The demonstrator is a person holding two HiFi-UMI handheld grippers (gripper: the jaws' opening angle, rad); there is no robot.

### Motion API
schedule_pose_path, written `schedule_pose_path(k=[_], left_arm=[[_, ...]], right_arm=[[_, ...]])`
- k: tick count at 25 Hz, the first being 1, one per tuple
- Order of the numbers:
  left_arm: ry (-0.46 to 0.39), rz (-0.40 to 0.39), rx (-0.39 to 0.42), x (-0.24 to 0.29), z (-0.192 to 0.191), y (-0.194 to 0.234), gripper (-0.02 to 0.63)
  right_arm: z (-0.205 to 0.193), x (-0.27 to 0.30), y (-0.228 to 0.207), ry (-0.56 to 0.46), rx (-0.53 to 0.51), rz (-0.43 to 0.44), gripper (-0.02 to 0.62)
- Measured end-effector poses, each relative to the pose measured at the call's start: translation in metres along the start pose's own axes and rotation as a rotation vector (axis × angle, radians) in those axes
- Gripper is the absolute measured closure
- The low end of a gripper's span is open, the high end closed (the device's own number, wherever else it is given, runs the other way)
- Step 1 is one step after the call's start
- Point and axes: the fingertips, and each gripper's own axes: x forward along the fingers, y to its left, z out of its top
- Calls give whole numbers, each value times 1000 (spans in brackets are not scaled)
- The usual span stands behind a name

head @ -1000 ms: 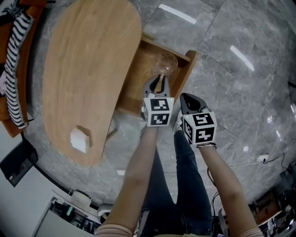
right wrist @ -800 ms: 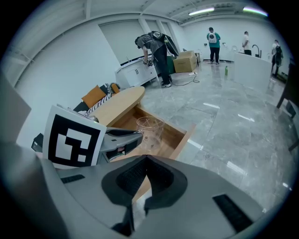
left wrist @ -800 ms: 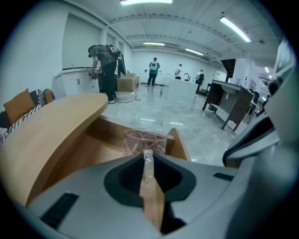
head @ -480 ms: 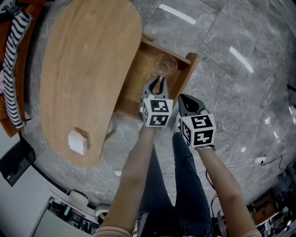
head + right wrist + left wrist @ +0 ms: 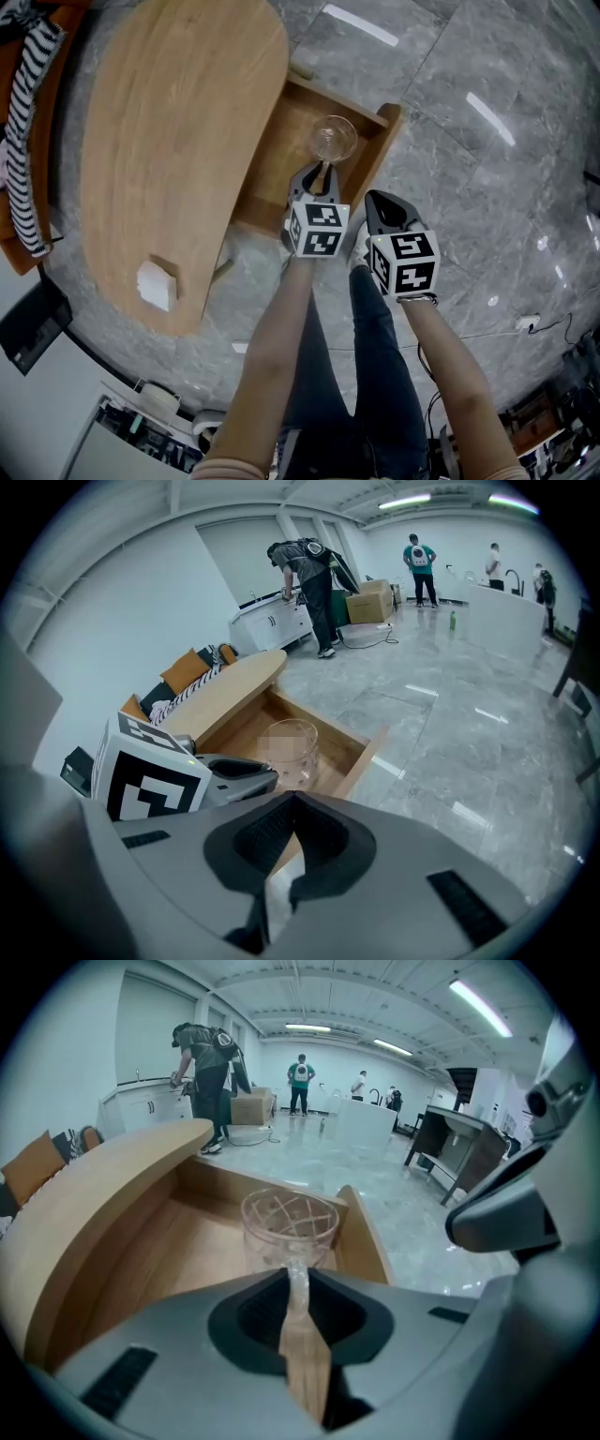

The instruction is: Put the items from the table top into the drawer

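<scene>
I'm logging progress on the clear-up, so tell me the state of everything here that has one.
drawer: open.
glass: upright, over the drawer, gripped at its rim.
left gripper: shut on the glass.
right gripper: shut, empty.
white item: on the table top, not yet put away.

Glass in drawer, R of table

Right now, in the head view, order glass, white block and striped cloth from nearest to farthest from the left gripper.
1. Glass: in the left gripper's jaws, over the drawer.
2. White block: on the tabletop, leftward.
3. Striped cloth: far left edge.
</scene>
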Motion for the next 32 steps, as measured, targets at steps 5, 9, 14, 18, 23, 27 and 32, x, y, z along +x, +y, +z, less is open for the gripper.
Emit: schedule_pose_path(k=[5, 9, 14, 18, 23, 27, 32], left_arm=[[33, -13, -31, 11, -5, -5, 546], [60, -19, -41, 19, -6, -6, 548], [82, -30, -31, 24, -10, -6, 546], [107, -45, -35, 29, -13, -8, 546], [137, -69, -62, 33, -18, -11, 546], [146, -79, -89, 35, -18, -11, 546], [144, -77, -114, 36, -18, -11, 543]], right_arm=[[-1, 3, 2, 5, -2, 4, 586], [-2, 4, 3, 8, -1, 6, 586], [-7, 6, 1, 21, 5, 2, 586], [-9, 9, -2, 32, 12, -1, 586], [-12, 8, -3, 36, 13, -3, 586], [-12, 8, -4, 36, 15, -4, 586], [-11, 8, -6, 35, 15, -7, 586]])
